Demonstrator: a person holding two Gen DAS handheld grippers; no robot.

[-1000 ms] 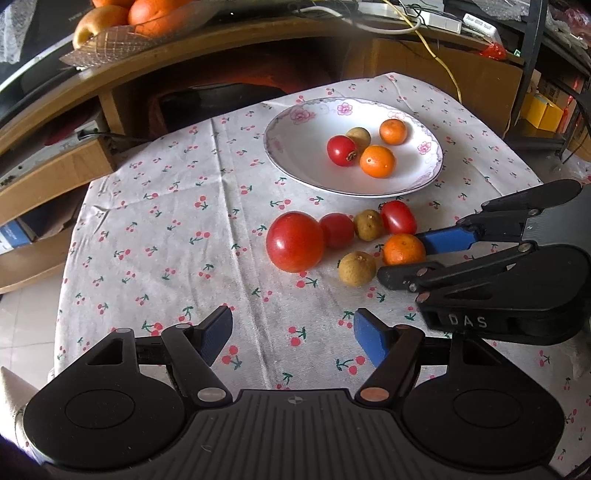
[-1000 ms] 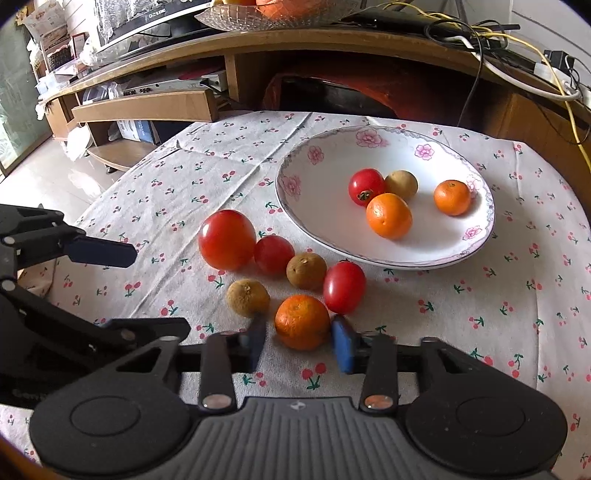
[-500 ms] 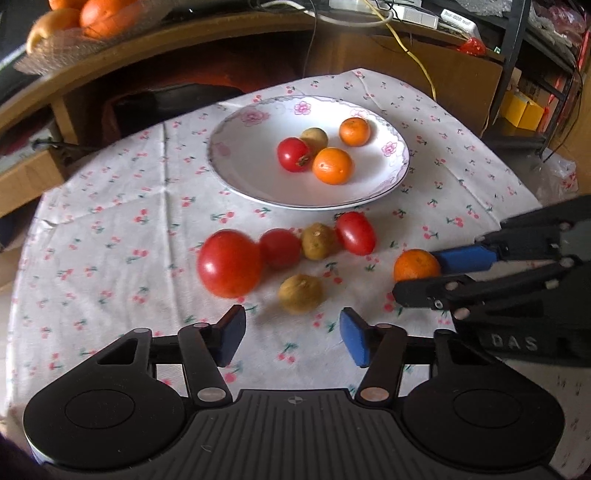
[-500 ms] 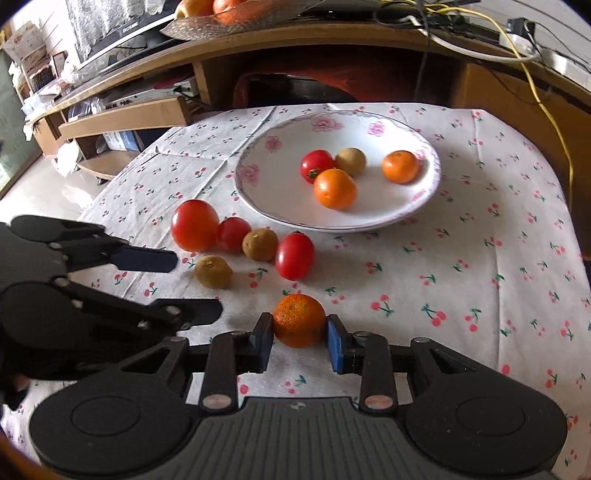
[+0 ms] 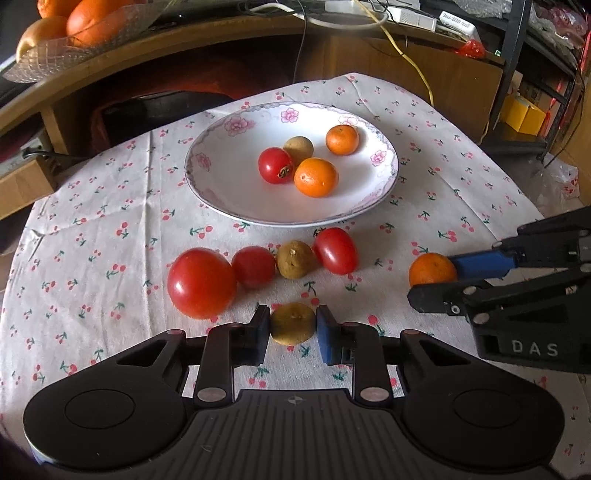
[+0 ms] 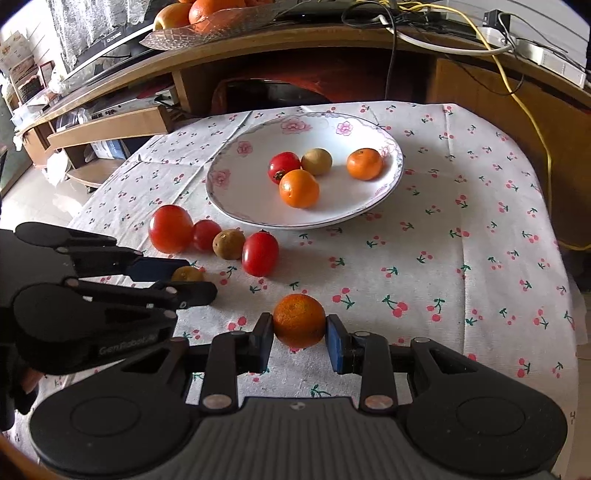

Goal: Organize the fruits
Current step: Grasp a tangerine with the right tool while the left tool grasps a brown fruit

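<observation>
My left gripper (image 5: 291, 325) is shut on a small brown fruit (image 5: 292, 323) just above the cherry-print cloth. My right gripper (image 6: 299, 328) is shut on an orange (image 6: 300, 320), which also shows in the left wrist view as the orange (image 5: 432, 269) between blue pads. A white flowered plate (image 5: 236, 199) holds two oranges, a tomato and a brown fruit. In front of it lie a big tomato (image 5: 201, 282), a smaller tomato (image 5: 254, 266), another brown fruit (image 5: 295, 259) and an oval tomato (image 5: 335, 250).
A wooden shelf unit (image 6: 332, 44) with cables runs behind the table. A glass dish of oranges (image 5: 74, 33) sits on top at the left. The table edge drops off on the right toward a metal rack (image 5: 517, 55).
The left gripper moved forward and closed on the near brown fruit. The right gripper closed on the orange and carried it right, away from the other fruit.
</observation>
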